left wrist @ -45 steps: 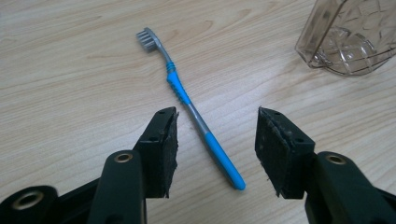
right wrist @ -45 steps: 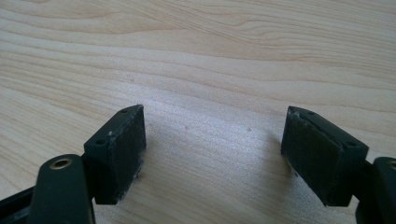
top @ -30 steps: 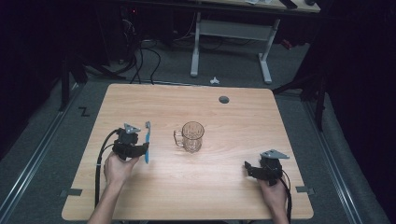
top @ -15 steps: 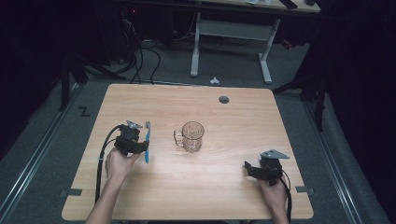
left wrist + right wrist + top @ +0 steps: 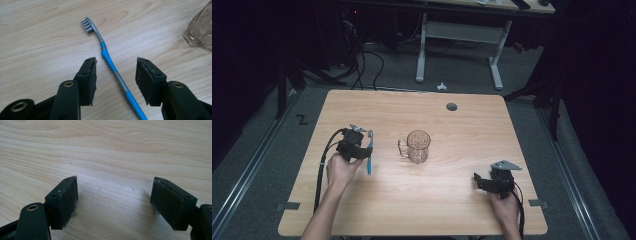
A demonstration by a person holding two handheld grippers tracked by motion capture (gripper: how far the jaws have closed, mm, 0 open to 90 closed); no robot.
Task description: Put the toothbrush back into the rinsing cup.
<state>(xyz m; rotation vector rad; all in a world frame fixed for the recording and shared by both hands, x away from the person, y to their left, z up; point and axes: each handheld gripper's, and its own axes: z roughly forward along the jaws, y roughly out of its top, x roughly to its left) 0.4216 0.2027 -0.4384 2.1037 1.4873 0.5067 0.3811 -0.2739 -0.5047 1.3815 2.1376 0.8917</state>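
The left tool (image 5: 116, 70) has shifted slightly left since a second ago; its jaws gape wide astride the blue toothbrush (image 5: 110, 62) lying flat on the tabletop (image 5: 452, 200), left of the glass mug (image 5: 416, 146). The right tool (image 5: 113, 202) stays put, jaws wide and empty.

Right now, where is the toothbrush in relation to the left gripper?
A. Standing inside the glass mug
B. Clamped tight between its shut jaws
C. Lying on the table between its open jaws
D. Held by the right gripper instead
C. In the left gripper view the toothbrush lies flat on the table, and the left gripper has its jaws apart on either side of the handle, not touching it.
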